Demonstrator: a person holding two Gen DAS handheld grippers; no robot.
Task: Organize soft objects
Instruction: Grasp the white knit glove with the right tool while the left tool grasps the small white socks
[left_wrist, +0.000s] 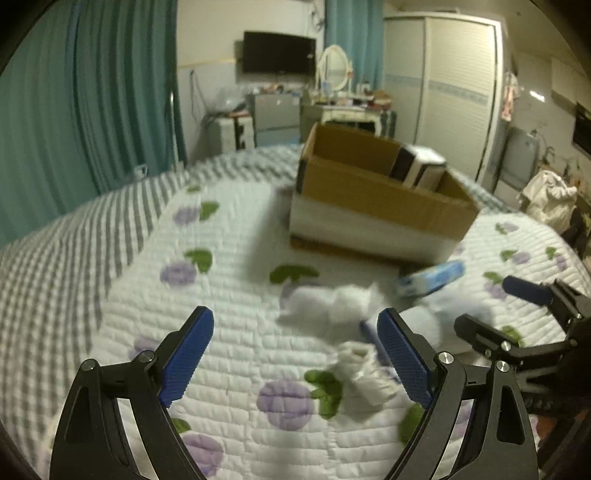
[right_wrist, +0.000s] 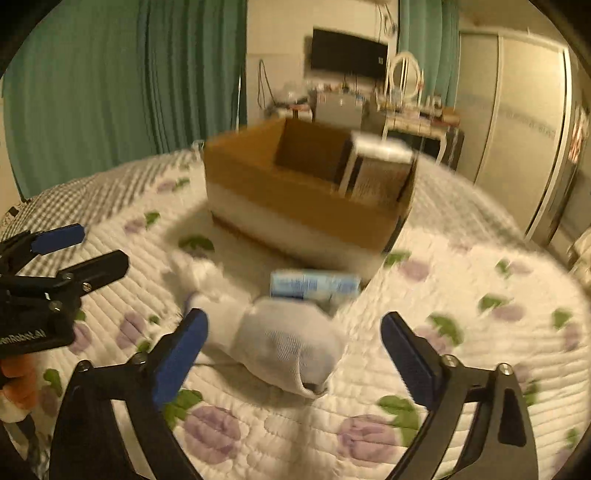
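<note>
Both wrist views are motion-blurred; small detail is unreliable.

Left gripper: jaws spread wide, nothing between the blue pads; it hangs over the quilt, white with purple flowers and green leaves; a small crumpled white sock lies just inside the right-hand pad, whether touching cannot be told.

Right gripper: jaws spread; a rolled grey-white sock lies on the quilt in the gap between the fingers, with clear space to either pad, so not pinched; its open cuff faces the camera at about 5 o'clock.

More soft items: fluffy white piece at 12 o'clock from the left gripper, seen again at 10 o'clock from the rolled sock in the right view; exact type unclear in the blur.

Blue-and-white packet lies at 12 o'clock beyond the rolled sock, against the near wall of the cardboard box; the box is open-topped and stands on the quilt at 12 o'clock in both views; a dark-and-white boxy item sits in its right end.

Each gripper shows in the other's view: right one at 3 o'clock in the left view, left one at 9 o'clock in the right view.
</note>
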